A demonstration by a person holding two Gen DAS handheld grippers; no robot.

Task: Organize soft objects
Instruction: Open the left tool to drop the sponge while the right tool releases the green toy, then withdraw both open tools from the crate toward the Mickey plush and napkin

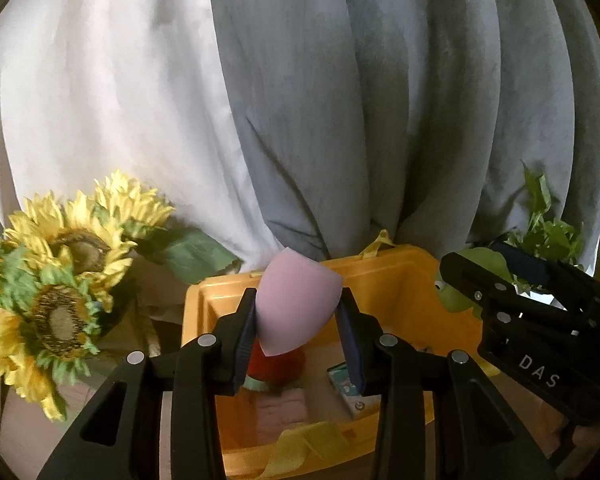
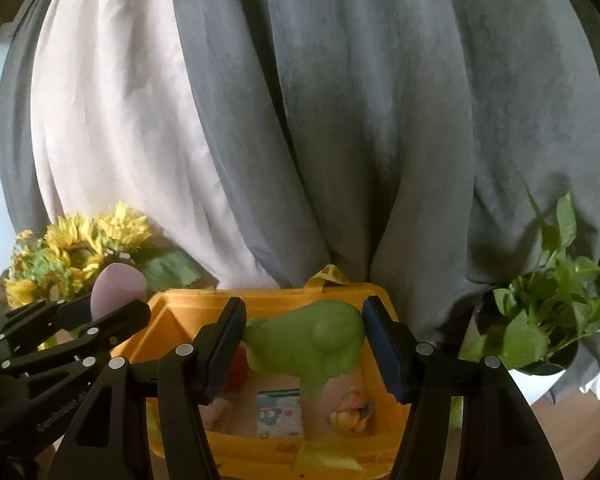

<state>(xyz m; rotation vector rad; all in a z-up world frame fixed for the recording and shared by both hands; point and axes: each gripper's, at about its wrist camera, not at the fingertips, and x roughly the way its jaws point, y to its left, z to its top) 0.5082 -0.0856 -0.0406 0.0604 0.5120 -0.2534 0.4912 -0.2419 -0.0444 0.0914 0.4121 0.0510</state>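
Pink sponge (image 1: 296, 304) gripped by left gripper (image 1: 300, 316), lower centre of frame, above yellow bin (image 1: 400, 276). Right gripper (image 2: 304, 344) clamps green frog toy (image 2: 308, 344) over the same bin.

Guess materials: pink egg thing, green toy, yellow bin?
Pink egg: likely matte foam sponge, with a cleanly cut flat face. Green toy: probably soft rubber or silicone, smooth with a slight sheen. Yellow bin: looks like rigid moulded plastic, semi-gloss, rounded rim.
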